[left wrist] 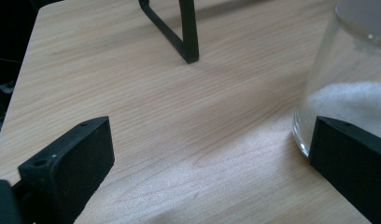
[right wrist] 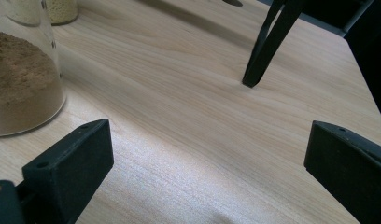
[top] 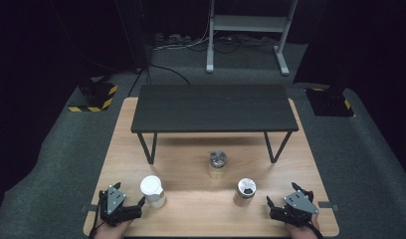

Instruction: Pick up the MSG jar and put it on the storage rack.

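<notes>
My left gripper sits at the near left corner of the wooden table, and its jaws are wide apart with nothing between them. Right beside its one jaw stands the jar with white powder, close to touching. My right gripper rests at the near right corner, jaws spread apart too, holding nothing. The jar with brown powder stands near it, a bit to its left. Farther back in the middle I see a third jar, just in front of the small black shelf.
</notes>
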